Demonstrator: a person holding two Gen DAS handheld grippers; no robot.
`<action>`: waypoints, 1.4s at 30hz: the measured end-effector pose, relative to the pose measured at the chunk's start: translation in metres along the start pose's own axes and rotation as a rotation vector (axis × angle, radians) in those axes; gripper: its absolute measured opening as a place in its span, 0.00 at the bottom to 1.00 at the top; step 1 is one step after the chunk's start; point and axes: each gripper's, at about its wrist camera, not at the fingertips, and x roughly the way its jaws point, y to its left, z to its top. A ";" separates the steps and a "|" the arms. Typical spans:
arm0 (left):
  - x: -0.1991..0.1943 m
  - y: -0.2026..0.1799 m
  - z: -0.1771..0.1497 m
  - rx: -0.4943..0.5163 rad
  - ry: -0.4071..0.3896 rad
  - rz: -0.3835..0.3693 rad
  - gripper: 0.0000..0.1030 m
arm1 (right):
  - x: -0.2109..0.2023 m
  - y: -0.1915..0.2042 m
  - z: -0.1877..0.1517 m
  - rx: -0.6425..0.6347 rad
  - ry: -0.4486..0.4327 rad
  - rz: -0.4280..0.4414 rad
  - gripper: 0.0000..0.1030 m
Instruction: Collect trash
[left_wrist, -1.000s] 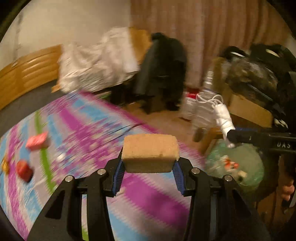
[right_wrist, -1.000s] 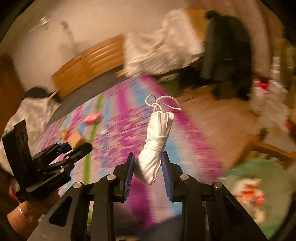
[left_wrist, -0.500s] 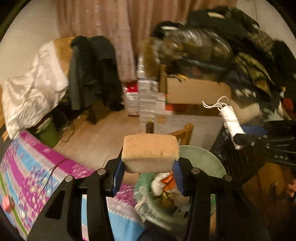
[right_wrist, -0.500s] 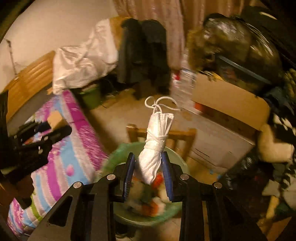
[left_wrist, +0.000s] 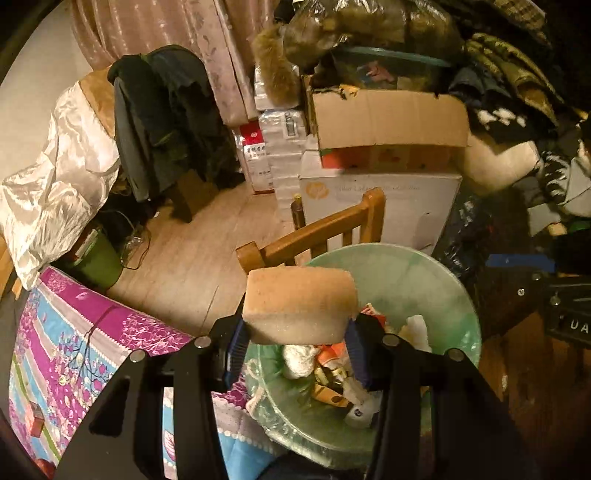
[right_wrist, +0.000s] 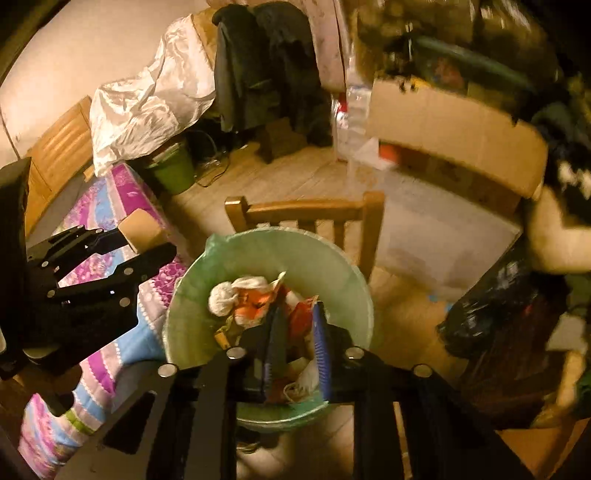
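Observation:
My left gripper (left_wrist: 297, 332) is shut on a tan sponge block (left_wrist: 299, 304), held above the near left rim of a round bin lined with a green bag (left_wrist: 424, 280). The bin holds wrappers and white wads. In the right wrist view my right gripper (right_wrist: 295, 325) is open and empty right over the bin (right_wrist: 332, 266). A white wad of face mask (right_wrist: 308, 374) lies in the bin below its fingers. The left gripper with the sponge (right_wrist: 142, 229) shows at the left of that view.
A wooden chair back (right_wrist: 306, 214) stands just behind the bin. Cardboard boxes (left_wrist: 384, 122) piled with clothes stand behind it. A bed with a purple patterned cover (left_wrist: 74, 339) is at the left, with a small red item (left_wrist: 35, 422) on it. A black bag (right_wrist: 495, 310) is at the right.
Both grippers swung from the bed to over the bin. My right gripper opened and the rolled white mask dropped into the bin. The left still holds the sponge.

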 end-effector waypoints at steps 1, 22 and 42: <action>0.003 0.000 0.000 0.004 0.010 0.004 0.43 | 0.001 0.001 -0.001 -0.001 -0.001 -0.011 0.15; -0.002 -0.012 -0.005 0.030 0.011 -0.020 0.58 | -0.017 -0.002 0.007 -0.007 -0.064 -0.066 0.16; -0.089 0.018 -0.049 -0.058 -0.191 -0.089 0.64 | -0.105 0.054 -0.057 0.085 -0.538 -0.359 0.95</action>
